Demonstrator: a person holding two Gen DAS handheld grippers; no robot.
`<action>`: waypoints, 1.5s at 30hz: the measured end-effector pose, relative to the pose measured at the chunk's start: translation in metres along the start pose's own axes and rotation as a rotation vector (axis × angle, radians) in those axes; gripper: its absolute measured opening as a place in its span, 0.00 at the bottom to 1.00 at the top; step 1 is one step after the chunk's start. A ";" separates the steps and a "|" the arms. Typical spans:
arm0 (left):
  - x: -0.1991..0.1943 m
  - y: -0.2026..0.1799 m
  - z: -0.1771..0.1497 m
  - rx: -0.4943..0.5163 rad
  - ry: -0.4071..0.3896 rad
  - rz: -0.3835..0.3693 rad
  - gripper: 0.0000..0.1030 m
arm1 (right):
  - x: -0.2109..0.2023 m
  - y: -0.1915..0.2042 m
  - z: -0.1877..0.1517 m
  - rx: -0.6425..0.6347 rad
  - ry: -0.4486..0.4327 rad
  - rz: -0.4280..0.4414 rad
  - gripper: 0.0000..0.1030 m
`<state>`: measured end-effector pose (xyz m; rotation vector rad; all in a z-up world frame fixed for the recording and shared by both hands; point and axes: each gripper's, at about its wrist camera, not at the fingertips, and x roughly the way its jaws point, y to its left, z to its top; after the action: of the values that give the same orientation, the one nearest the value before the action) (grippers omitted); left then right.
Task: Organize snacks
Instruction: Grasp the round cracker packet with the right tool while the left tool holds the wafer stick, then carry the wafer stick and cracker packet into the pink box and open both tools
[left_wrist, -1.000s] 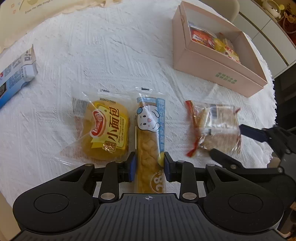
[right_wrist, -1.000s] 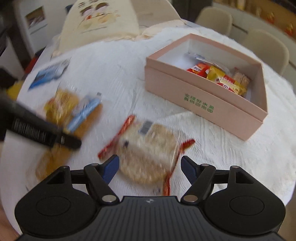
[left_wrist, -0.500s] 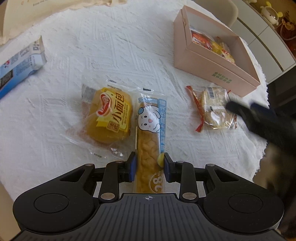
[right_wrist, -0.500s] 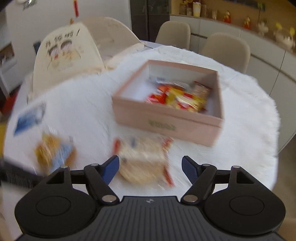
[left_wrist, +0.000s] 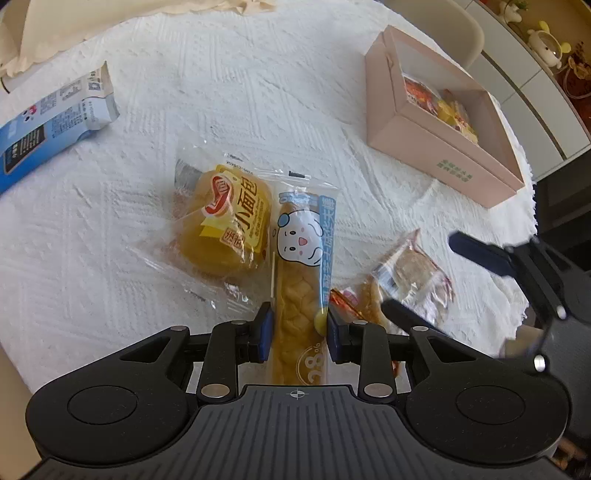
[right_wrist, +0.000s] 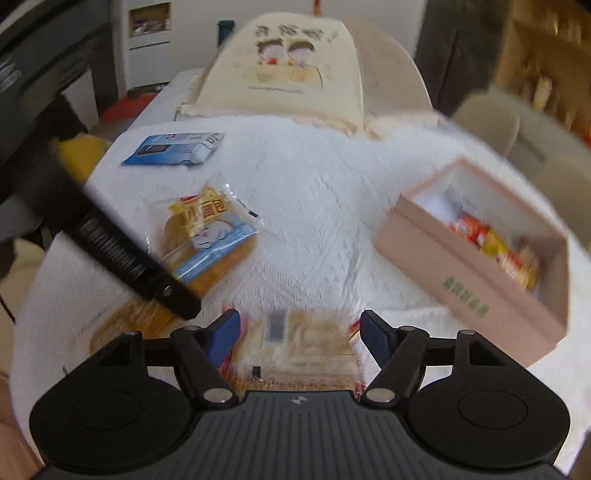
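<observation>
Left gripper (left_wrist: 297, 330) pinches the braided bread stick (left_wrist: 301, 280); right gripper (right_wrist: 299, 334), open, straddles the cracker pack (right_wrist: 295, 343), blurred in its own view.

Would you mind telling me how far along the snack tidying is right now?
Done: a few packets already lie in the pink box. In hand: the left gripper is shut on the braided bread stick; the right gripper is open around the cracker pack, not yet closed. Left: both of those, the yellow bun and the blue carton are on the table.
</observation>
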<state>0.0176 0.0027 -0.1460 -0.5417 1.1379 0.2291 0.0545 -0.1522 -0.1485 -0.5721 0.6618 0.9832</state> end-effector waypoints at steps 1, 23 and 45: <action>0.001 0.000 0.001 -0.001 -0.001 -0.001 0.33 | -0.002 0.000 -0.001 0.007 0.009 0.004 0.70; 0.008 -0.004 -0.009 0.028 0.026 0.003 0.33 | -0.020 -0.064 -0.028 0.591 0.119 0.019 0.71; 0.016 -0.021 -0.011 0.110 0.045 -0.008 0.33 | -0.021 -0.050 -0.039 0.507 0.228 -0.157 0.71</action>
<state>0.0251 -0.0224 -0.1577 -0.4555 1.1849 0.1472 0.0811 -0.2133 -0.1524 -0.2809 1.0141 0.5732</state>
